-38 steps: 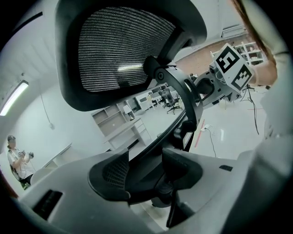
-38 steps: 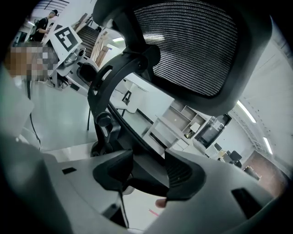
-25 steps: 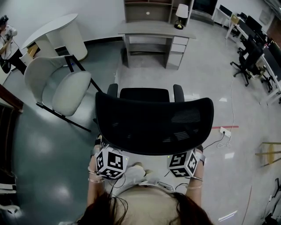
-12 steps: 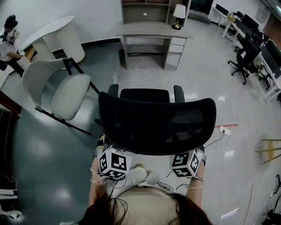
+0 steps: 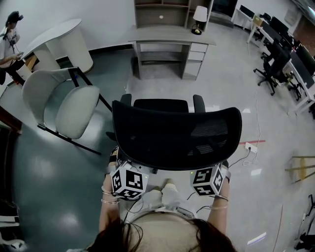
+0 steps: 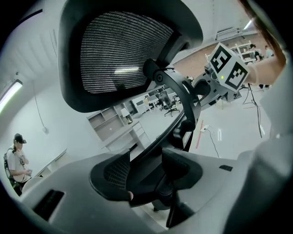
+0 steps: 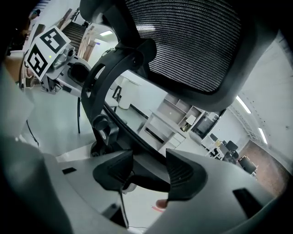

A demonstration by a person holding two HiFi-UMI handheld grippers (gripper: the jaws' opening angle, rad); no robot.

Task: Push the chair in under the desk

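Note:
A black mesh office chair (image 5: 174, 133) stands in front of me, its back toward me. The grey desk (image 5: 170, 35) with drawers stands several steps beyond it, with open floor between them. My left gripper (image 5: 129, 171) sits under the backrest's lower left edge. In the left gripper view, the left gripper (image 6: 146, 171) is shut on the chair's curved back frame bar (image 6: 183, 98). My right gripper (image 5: 208, 172) is under the lower right edge. In the right gripper view, the right gripper (image 7: 149, 176) is likewise shut on the frame bar (image 7: 116, 121). The fingertips are hidden in the head view.
A white shell chair (image 5: 64, 101) stands tilted at the left, near a rounded white counter (image 5: 64, 39). A lamp (image 5: 200, 15) is on the desk. Black office chairs (image 5: 273, 66) line the right side. A power strip (image 5: 251, 146) with its cable lies on the floor right of the chair. A person (image 5: 10, 34) stands at the far left.
Both grippers keep their hold under the backrest. The view has crept slightly, with the white chair sliding a little to the left. My foot now shows between the grippers.

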